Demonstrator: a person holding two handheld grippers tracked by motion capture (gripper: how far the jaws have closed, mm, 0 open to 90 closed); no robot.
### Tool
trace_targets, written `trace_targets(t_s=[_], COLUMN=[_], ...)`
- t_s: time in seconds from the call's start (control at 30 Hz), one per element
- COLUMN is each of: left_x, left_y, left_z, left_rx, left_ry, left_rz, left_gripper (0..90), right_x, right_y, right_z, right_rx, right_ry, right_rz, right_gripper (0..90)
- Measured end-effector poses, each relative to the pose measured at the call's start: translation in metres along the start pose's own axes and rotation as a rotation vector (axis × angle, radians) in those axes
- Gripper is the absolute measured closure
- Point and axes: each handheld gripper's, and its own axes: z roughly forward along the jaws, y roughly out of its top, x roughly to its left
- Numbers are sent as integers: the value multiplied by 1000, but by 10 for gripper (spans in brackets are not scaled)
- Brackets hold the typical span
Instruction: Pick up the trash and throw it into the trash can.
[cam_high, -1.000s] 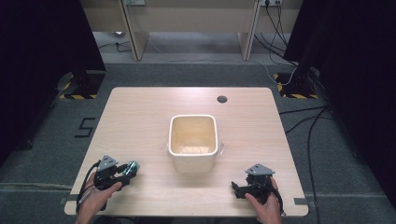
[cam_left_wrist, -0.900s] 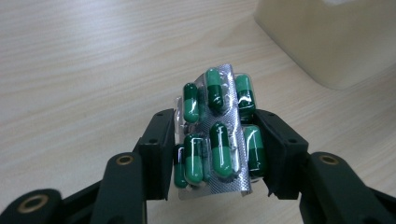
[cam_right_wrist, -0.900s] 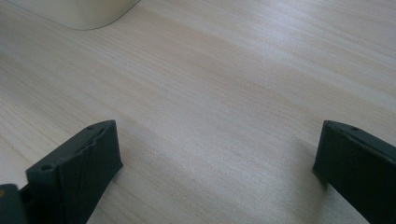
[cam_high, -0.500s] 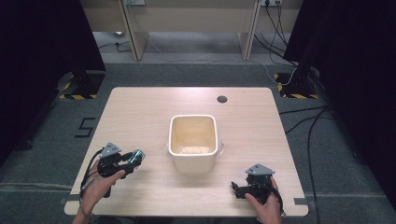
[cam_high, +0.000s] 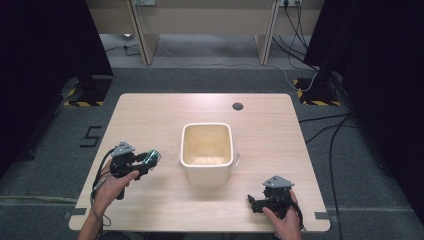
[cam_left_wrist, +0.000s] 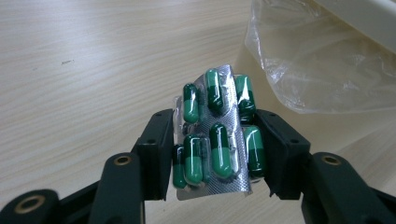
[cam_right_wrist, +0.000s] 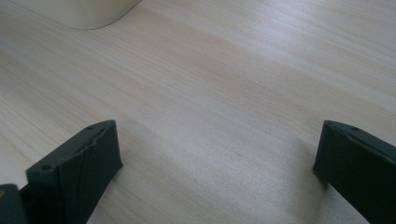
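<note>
A silver blister pack of green capsules (cam_left_wrist: 215, 135) is clamped between the jaws of my left gripper (cam_left_wrist: 214, 149), which is shut on it. In the high view that left gripper (cam_high: 142, 161) is raised over the table's left side, the blister pack (cam_high: 151, 157) pointing toward the cream bin (cam_high: 206, 171) in the middle. The bin's clear plastic liner (cam_left_wrist: 322, 60) hangs over its wall at the upper right of the left gripper view. My right gripper (cam_high: 254, 205) rests near the front right edge, held by a hand. Its jaws stand wide apart with only bare wood between them (cam_right_wrist: 219, 158).
The wooden table (cam_high: 150, 115) has a small dark round hole (cam_high: 237, 106) near its far edge. A corner of the bin (cam_right_wrist: 79, 11) shows at the upper left of the right gripper view. Cables and black stands sit on the floor beyond the table.
My left gripper has risen and moved forward and right toward the bin, carrying the blister pack. The right gripper has stayed in place.
</note>
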Motion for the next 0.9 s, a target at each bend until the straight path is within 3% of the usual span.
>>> trace_targets(t_s=[0.33, 0.9], left_x=[1, -9], left_y=[19, 61], left_z=[2, -3], left_rx=[-4, -42], left_ry=[10, -37], left_rz=[42, 100], left_gripper=[491, 491], right_x=[0, 0], right_y=[0, 0], right_z=[0, 0], right_rx=[0, 0], right_ry=[0, 0], right_rz=[0, -1], right_gripper=[5, 5])
